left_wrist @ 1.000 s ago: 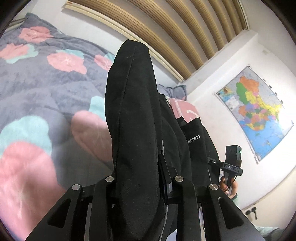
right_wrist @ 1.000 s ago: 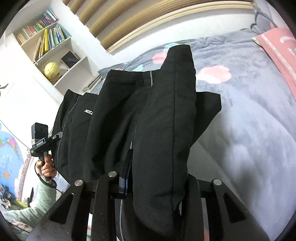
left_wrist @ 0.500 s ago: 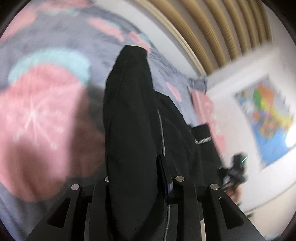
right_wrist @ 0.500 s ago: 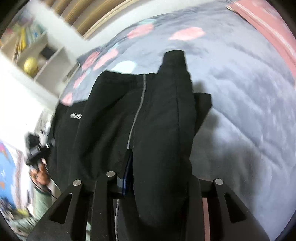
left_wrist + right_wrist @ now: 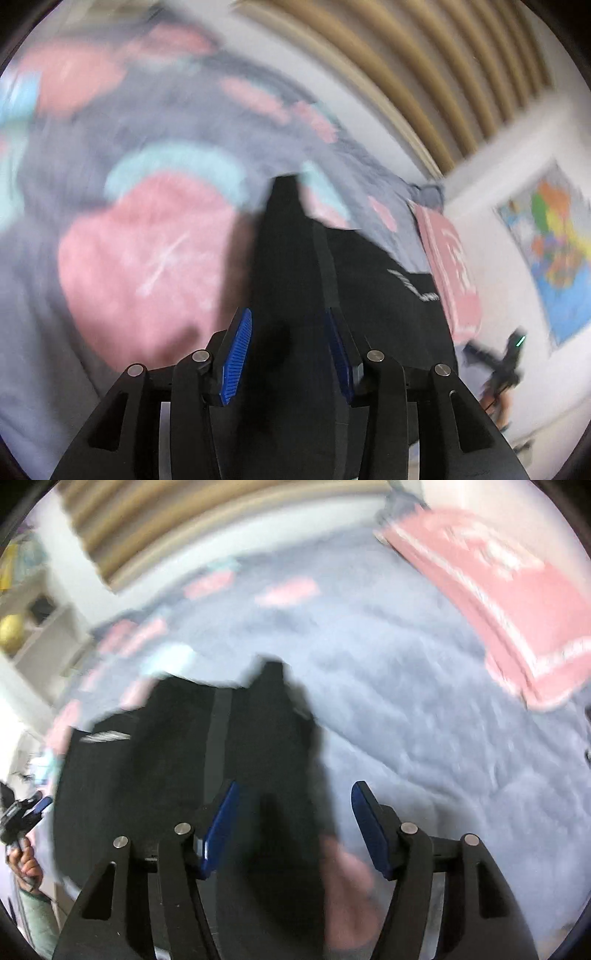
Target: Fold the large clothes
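A black garment (image 5: 369,295) with a thin grey stripe and white lettering lies on the grey flowered bedspread (image 5: 147,240). In the left wrist view my left gripper (image 5: 288,354) is open, blue pads apart, with a fold of the garment lying loose between them. In the right wrist view the same garment (image 5: 177,760) lies flat and my right gripper (image 5: 295,827) is open wide, its blue pads (image 5: 221,823) clear of the fabric edge between them. Both views are motion-blurred.
A pink pillow (image 5: 491,590) lies at the head of the bed. A slatted wooden headboard (image 5: 424,74), a wall map (image 5: 554,251) and a bookshelf (image 5: 29,620) with a yellow ball surround the bed. The other gripper and hand show in each view's lower corner (image 5: 498,369).
Both grippers have opened and let go of the garment's folds. The garment has dropped from raised to flat on the bedspread, and both cameras have tilted down toward it.
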The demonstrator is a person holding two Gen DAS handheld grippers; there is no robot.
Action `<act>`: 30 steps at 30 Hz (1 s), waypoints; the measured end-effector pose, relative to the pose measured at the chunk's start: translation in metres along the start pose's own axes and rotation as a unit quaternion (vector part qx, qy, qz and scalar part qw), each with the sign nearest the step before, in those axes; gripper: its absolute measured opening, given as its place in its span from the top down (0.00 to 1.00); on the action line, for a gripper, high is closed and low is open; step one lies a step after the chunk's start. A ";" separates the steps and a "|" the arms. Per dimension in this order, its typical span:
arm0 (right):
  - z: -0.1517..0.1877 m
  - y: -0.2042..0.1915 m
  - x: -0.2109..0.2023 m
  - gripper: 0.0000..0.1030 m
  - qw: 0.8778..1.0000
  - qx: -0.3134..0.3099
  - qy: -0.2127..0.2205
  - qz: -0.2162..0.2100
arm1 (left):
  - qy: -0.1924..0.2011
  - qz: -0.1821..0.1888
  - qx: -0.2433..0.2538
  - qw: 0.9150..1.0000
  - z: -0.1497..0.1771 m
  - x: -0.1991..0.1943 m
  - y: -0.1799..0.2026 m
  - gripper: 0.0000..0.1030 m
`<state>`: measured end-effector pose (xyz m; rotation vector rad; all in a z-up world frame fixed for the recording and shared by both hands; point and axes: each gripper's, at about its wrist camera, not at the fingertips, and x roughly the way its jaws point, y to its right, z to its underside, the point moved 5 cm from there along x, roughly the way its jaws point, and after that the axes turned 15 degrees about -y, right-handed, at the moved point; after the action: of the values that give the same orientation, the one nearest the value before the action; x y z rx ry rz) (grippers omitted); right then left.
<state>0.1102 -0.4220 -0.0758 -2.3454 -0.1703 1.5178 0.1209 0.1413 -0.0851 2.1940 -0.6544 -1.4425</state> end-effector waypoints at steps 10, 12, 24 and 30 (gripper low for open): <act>0.022 -0.140 0.034 0.44 0.992 -0.126 -0.019 -0.021 | -0.030 -0.053 0.137 0.989 0.010 0.070 0.135 0.56; 0.028 -0.145 0.063 0.45 0.990 -0.126 -0.052 -0.024 | -0.074 -0.086 0.116 0.987 0.013 0.104 0.127 0.56; 0.045 -0.133 0.082 0.30 0.997 -0.065 -0.038 0.005 | -0.038 -0.161 0.111 0.980 0.030 0.097 0.136 0.56; 0.048 -0.142 0.005 0.26 0.995 -0.072 0.051 0.051 | 0.047 -0.215 0.158 0.963 0.045 0.041 0.176 0.44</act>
<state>0.0811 -0.2779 -0.0488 -2.5751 -0.1405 1.4732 0.0670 -0.0279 -0.0281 2.7689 -0.4116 -1.5028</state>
